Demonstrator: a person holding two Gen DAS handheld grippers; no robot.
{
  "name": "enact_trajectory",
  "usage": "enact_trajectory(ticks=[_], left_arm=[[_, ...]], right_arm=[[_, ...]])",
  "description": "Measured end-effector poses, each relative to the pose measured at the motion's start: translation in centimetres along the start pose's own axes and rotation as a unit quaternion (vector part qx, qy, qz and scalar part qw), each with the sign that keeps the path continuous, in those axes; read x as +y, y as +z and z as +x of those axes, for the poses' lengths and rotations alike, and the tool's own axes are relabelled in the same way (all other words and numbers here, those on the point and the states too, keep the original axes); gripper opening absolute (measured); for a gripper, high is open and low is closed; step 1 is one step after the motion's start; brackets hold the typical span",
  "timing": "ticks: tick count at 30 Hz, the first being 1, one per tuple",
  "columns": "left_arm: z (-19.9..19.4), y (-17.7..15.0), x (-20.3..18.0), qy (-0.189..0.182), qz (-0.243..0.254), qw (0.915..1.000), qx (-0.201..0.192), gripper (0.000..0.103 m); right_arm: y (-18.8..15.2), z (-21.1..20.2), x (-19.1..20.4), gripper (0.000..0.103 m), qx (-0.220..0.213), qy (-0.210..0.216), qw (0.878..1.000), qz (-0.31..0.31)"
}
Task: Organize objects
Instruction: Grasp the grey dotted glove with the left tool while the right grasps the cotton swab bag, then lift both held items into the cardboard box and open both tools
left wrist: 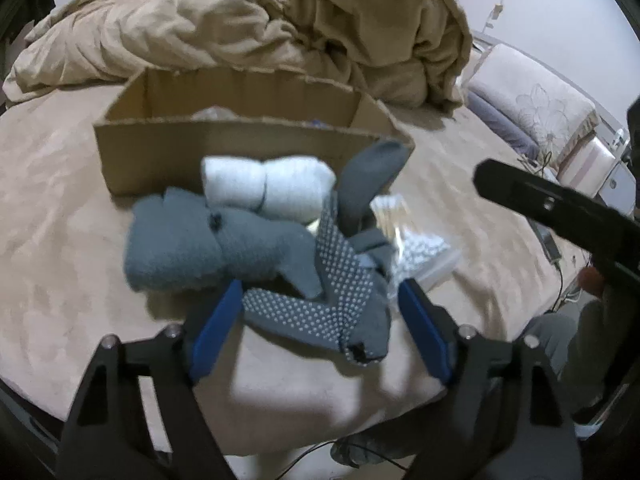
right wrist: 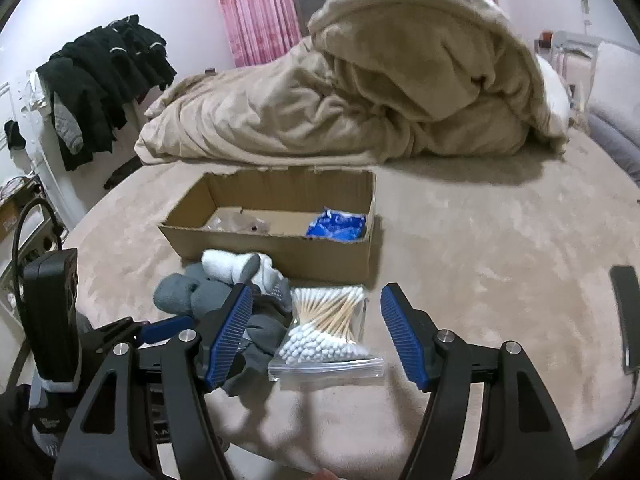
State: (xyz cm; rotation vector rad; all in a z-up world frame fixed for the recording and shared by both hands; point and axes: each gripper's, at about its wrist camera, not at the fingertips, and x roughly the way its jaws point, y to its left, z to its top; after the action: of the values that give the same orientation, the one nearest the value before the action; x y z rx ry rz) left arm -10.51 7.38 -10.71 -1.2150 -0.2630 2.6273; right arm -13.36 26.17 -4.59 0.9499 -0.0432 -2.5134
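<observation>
Socks (left wrist: 256,252) are lying in a loose heap on the beige bed (left wrist: 60,240), just in front of the cardboard box (left wrist: 168,152). Heap is comprising a white rolled pair (left wrist: 268,188) touching the box's near wall, a blue-grey rolled pair (left wrist: 180,244) to its left, and dark grey socks with white grip dots (left wrist: 336,276) sprawling nearest the camera. Left tool (left wrist: 320,320) is hovering open over the dotted socks, blue pads (left wrist: 216,332) standing apart on either side of the fabric; contact with the cloth cannot be judged from the left wrist view. Right tool (right wrist: 316,332) is also standing open, its pads (right wrist: 230,336) straddling a clear zip bag of cotton swabs (right wrist: 324,332) that is resting on the bed just right of the sock heap, touching the dark grey socks. Neither tool is gripping anything. Box is sitting open-topped, holding a blue packet (right wrist: 338,226) toward its right end and some clear plastic items (right wrist: 236,222) toward the left; exact nature of the latter is too indistinct to tell. Crumpled tan blanket (right wrist: 360,100) is piling up behind the box. Dark clothes (right wrist: 100,84) are hanging at far left of the right wrist view, pink curtains (right wrist: 256,8) behind. Black flat object (right wrist: 628,312) is lying on the bed at far right, well apart from the swabs.
</observation>
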Motion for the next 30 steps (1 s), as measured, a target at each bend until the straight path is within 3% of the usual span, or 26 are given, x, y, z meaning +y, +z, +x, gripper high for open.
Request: enact_trajectory(ticks=[5,13,14,17,20,26,30], left_arm=[[1.4,-0.6,0.1,-0.012,-0.004,0.9998,0.017,0.070],[2.8,-1.1,0.0,-0.028,-0.007,0.9994,0.018,0.069],[2.8,-1.1,0.0,-0.028,-0.005,0.9994,0.018,0.064],[2.8,-1.2,-0.3,-0.038,-0.003,0.9991,0.018,0.054],[2.6,-1.3,-0.4,-0.042,0.000,0.9990,0.016,0.045],[1.7,-1.2,-0.7,-0.051,0.000,0.9987,0.011,0.031],[0.3,-0.9,-1.3,-0.056,0.008,0.9984,-0.005,0.027]], right_arm=[[-0.8,2.8,-0.9,0.070,0.030,-0.004,0.999,0.015],[-2.7,6.8,-1.2,0.070,0.083,-0.005,0.996,0.017],[-2.8,7.1,-1.3,0.070,0.088,-0.005,0.996,0.017],[-3.3,7.9,-1.4,0.056,0.101,-0.002,0.995,0.016],[-3.4,7.5,-1.0,0.048,0.100,0.000,0.995,0.006],[-3.6,6.2,-0.9,0.046,0.090,-0.001,0.996,0.006],[-3.6,4.8,-0.7,0.045,0.077,0.004,0.997,0.011]])
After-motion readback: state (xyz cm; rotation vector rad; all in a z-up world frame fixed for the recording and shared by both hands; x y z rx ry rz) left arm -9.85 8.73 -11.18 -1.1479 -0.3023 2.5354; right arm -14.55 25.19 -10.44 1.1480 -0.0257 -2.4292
